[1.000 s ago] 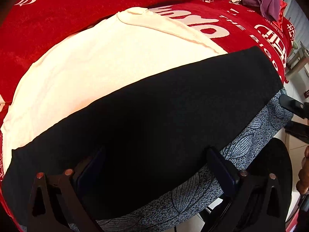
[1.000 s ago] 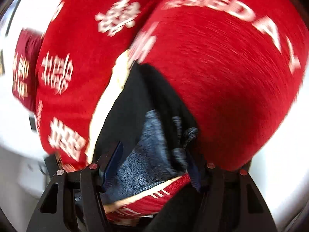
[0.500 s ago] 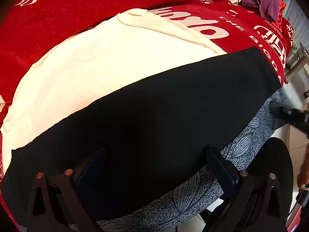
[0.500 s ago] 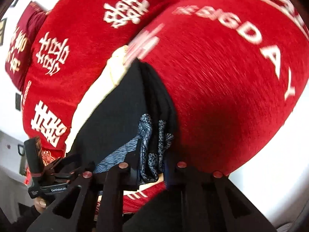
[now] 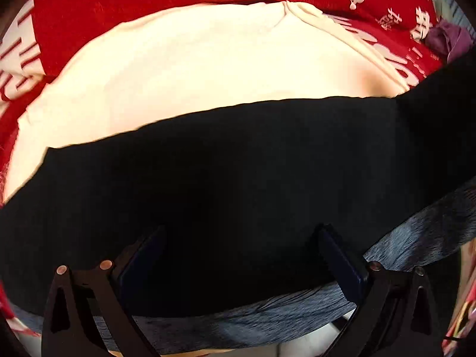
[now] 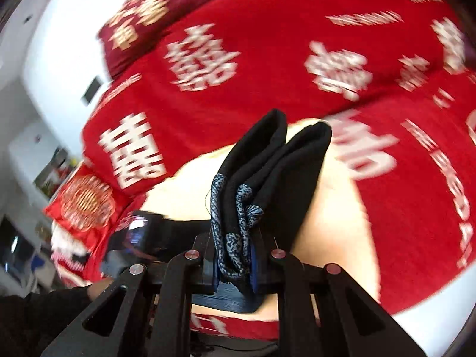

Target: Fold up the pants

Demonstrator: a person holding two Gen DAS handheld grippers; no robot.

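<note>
My right gripper (image 6: 235,263) pinches the limp black fabric pants (image 6: 276,172) at bunched edges; left gripper (image 5: 238,261) fingers gape around the soft cloth

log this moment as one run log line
right gripper: shut on black fabric pants | left gripper: open over pants | under: cream towel

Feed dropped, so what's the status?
Right gripper shut on pants, hem bunched. Left gripper open over pants. Cream cloth beneath; nothing blocking.
</note>
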